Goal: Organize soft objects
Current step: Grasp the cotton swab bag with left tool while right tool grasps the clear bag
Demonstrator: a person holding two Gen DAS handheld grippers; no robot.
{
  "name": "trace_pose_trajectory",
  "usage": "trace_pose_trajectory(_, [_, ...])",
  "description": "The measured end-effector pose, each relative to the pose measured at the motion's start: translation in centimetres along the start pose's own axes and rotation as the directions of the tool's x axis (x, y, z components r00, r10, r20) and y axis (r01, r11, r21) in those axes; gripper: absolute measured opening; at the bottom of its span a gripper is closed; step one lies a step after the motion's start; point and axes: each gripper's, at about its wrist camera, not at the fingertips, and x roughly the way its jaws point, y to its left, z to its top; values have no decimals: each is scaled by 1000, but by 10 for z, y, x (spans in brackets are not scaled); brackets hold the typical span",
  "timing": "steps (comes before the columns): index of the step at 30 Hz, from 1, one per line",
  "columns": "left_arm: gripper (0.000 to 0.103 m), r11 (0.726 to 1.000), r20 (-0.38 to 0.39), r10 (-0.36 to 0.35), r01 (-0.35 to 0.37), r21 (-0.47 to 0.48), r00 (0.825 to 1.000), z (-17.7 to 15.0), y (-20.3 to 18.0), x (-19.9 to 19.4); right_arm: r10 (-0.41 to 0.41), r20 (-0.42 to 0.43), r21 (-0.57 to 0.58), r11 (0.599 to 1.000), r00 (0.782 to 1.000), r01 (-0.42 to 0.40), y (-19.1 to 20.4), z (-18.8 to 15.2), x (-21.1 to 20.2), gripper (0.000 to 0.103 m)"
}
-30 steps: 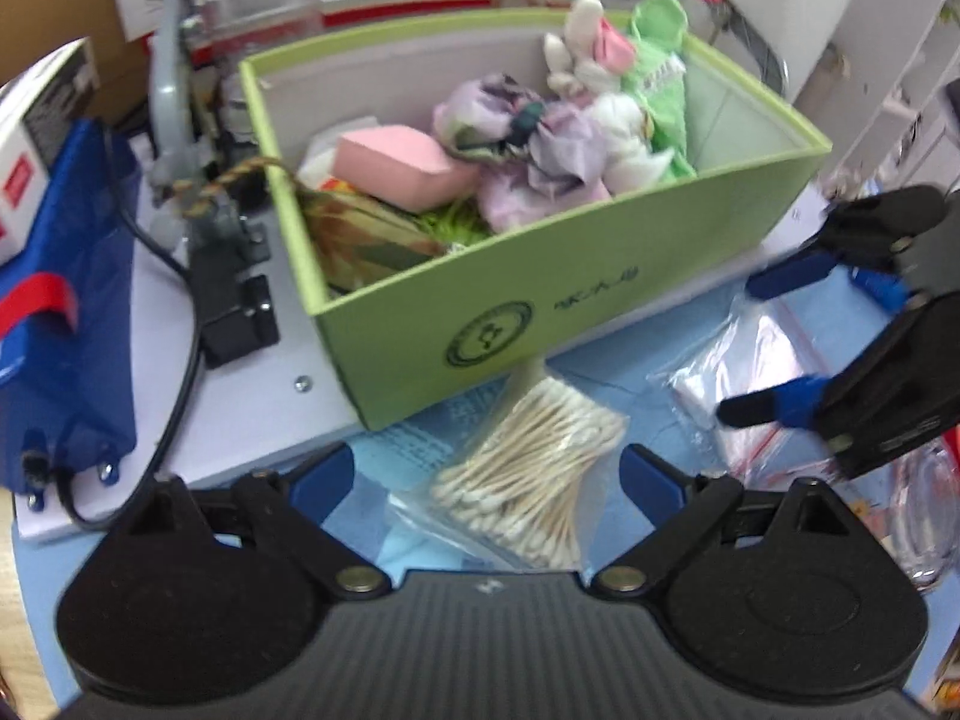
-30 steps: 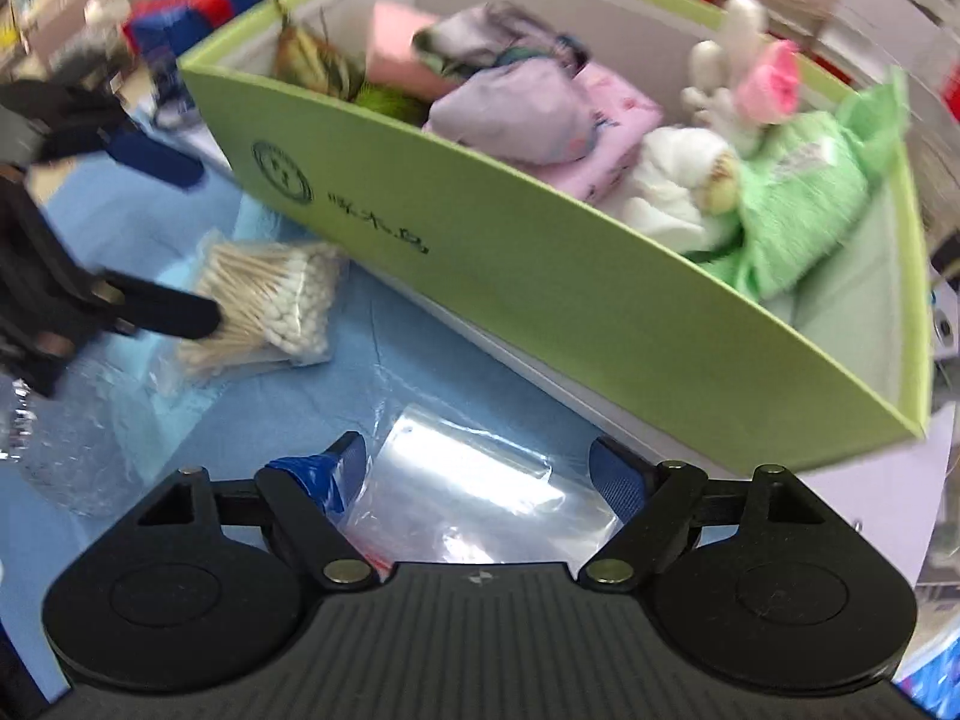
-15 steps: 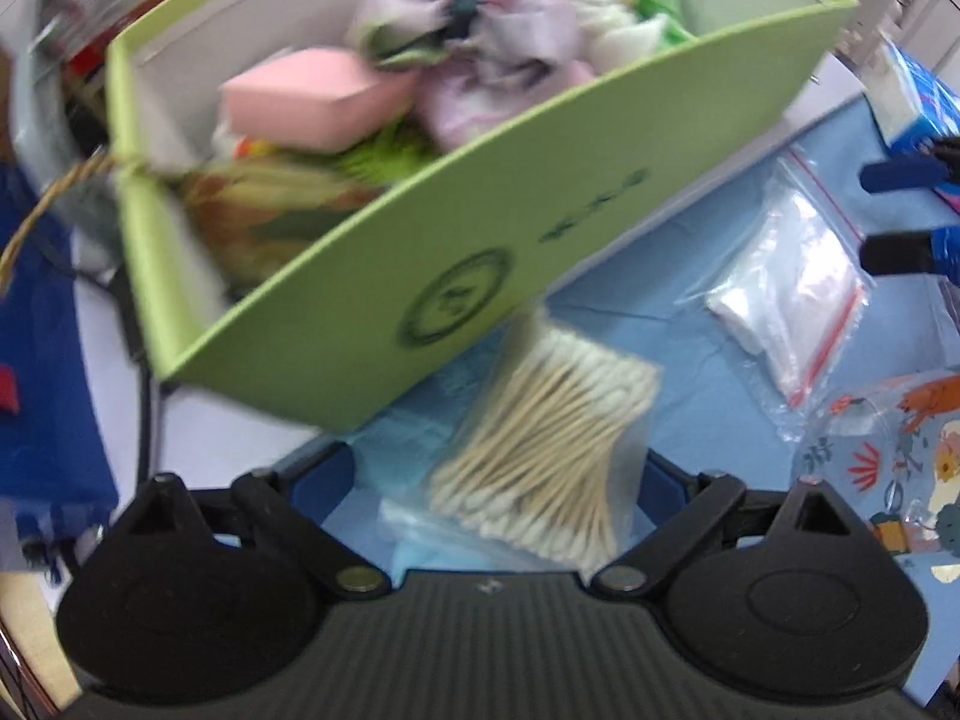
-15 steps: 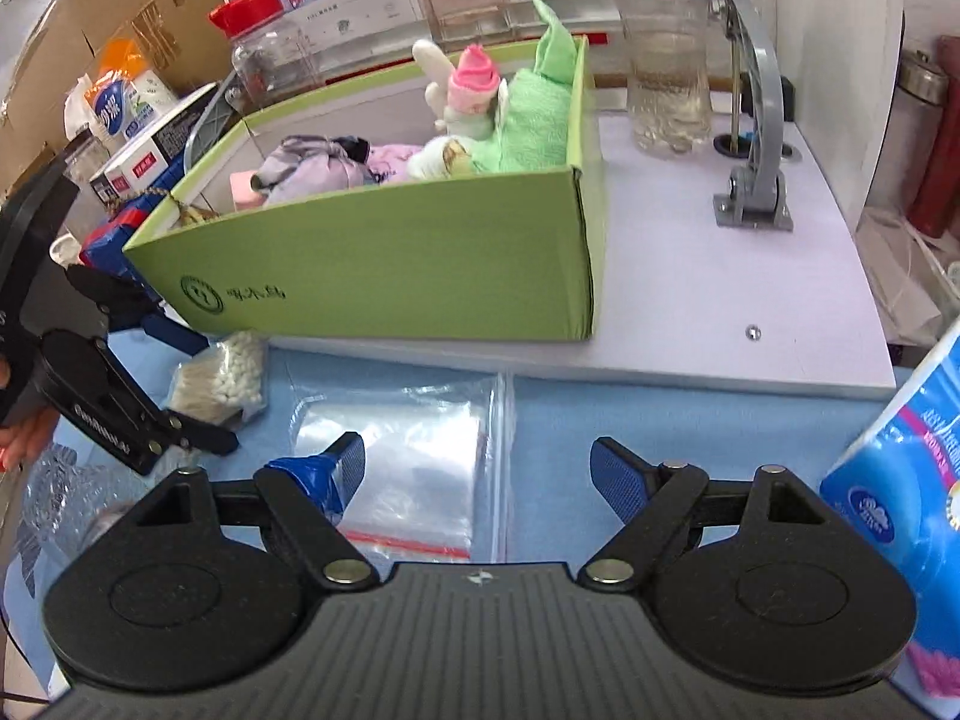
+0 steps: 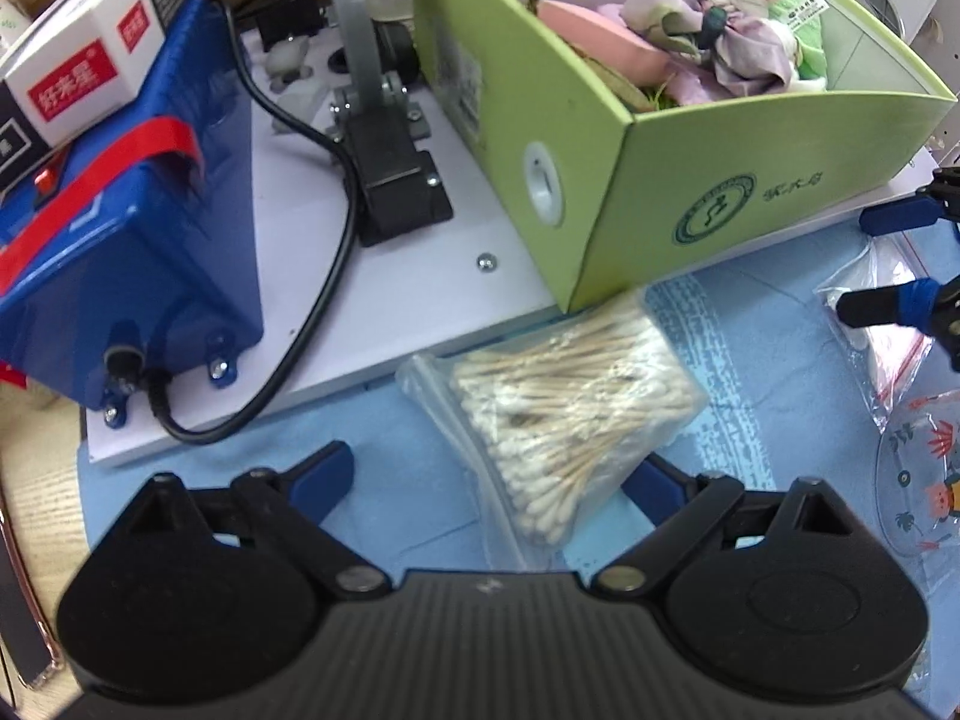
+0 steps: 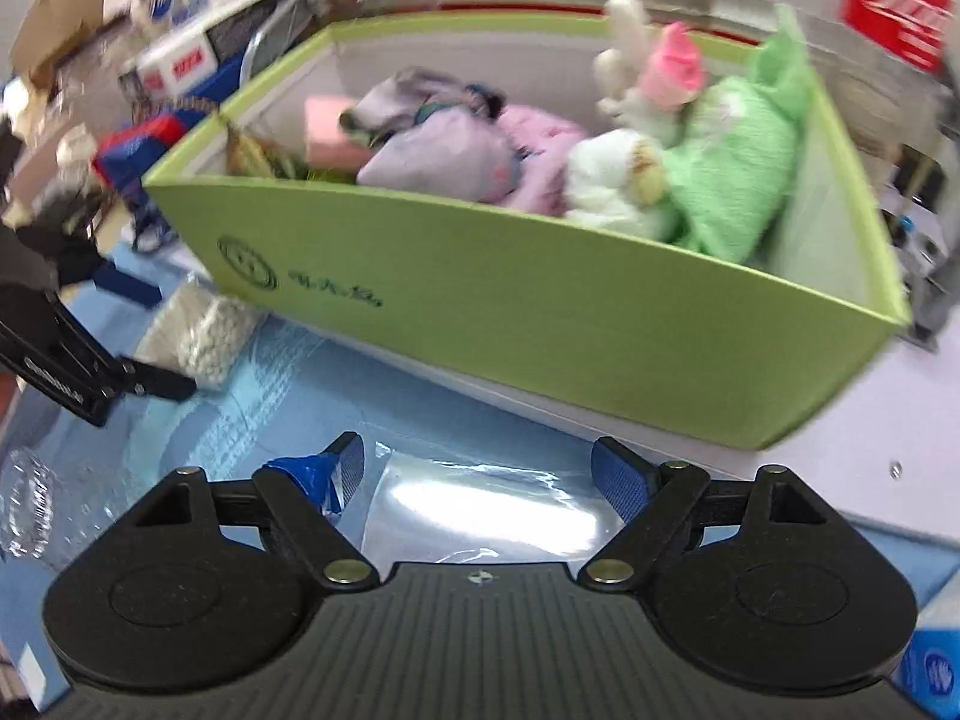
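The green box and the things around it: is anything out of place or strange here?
Two bags lie outside the green box, on the blue mat: a bag of cotton swabs at the box corner, and a clear plastic bag between the open right gripper fingers. Nothing looks spilled or damaged.

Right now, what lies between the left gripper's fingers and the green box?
In the left wrist view, the bag of cotton swabs lies on the blue mat between the open left gripper and the green box.
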Motion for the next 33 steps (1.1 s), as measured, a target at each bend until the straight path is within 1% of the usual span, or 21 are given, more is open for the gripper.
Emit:
trace_pose_trajectory(1, [95, 1000, 2, 1, -1, -2, 1000, -5, 0, -3, -12, -15, -21, 1000, 1000, 12, 1, 0, 3, 70])
trace_pose_trajectory(3, [95, 1000, 5, -3, 3, -4, 1000, -7, -2, -5, -25, -30, -14, 1000, 999, 24, -6, -1, 3, 70])
trace_pose_trajectory(6, [95, 1000, 14, -2, 2, -5, 1000, -9, -3, -9, -80, -31, 56, 995, 996, 82, -26, -14, -8, 70])
trace_pose_trajectory(8, [95, 1000, 19, 3, -2, -9, 1000, -13, -5, -9, -122, -32, 92, 988, 992, 125, -40, -29, -16, 70])
trace_pose_trajectory(10, [95, 1000, 21, 5, -4, -20, 1000, -13, -5, -11, -143, -9, 155, 978, 990, 143, -53, -44, -26, 70])
trace_pose_trajectory(11, [95, 1000, 22, 2, -2, -24, 1000, -14, -5, -11, -136, 19, 195, 972, 991, 130, -59, -51, -32, 70])
trace_pose_trajectory(12, [95, 1000, 22, 1, -1, -24, 1000, -14, -6, -12, -108, 54, 225, 970, 993, 94, -64, -57, -37, 70])
trace_pose_trajectory(14, [95, 1000, 22, -1, 1, -24, 1000, -16, -7, -13, -16, 110, 243, 970, 994, -12, -71, -68, -44, 70])
trace_pose_trajectory(15, [95, 1000, 22, -3, 4, -27, 1000, -17, -7, -14, 15, 113, 249, 968, 994, -43, -75, -73, -45, 70])
trace_pose_trajectory(16, [95, 1000, 22, -7, 7, -28, 1000, -18, -7, -15, 27, 111, 240, 969, 993, -54, -77, -78, -47, 70])
trace_pose_trajectory(20, [95, 999, 24, -20, 21, -39, 1000, -21, -1, -18, 54, 96, 104, 992, 994, -65, -76, -101, -60, 71])
trace_pose_trajectory(22, [95, 999, 20, -18, 19, -42, 1000, -21, -1, -19, 86, 90, 30, 996, 992, -89, -75, -110, -66, 71])
trace_pose_trajectory(23, [95, 999, 18, -15, 16, -39, 1000, -20, -2, -19, 95, 78, -23, 995, 992, -93, -68, -111, -66, 71])
trace_pose_trajectory(25, [95, 1000, 14, -8, 8, -29, 1000, -21, -4, -19, 87, 65, -113, 990, 994, -80, -55, -116, -63, 71])
trace_pose_trajectory(27, [95, 1000, 13, 4, -3, -17, 1000, -18, -5, -17, 69, 72, -182, 982, 995, -55, -47, -117, -60, 71])
trace_pose_trajectory(31, [95, 1000, 17, 7, -6, -23, 1000, -13, -8, -14, 49, 93, -212, 977, 994, -29, -40, -112, -53, 74])
trace_pose_trajectory(33, [95, 1000, 20, 4, -4, -15, 1000, -10, -13, -13, 51, 100, -197, 980, 994, -30, -41, -111, -52, 75])
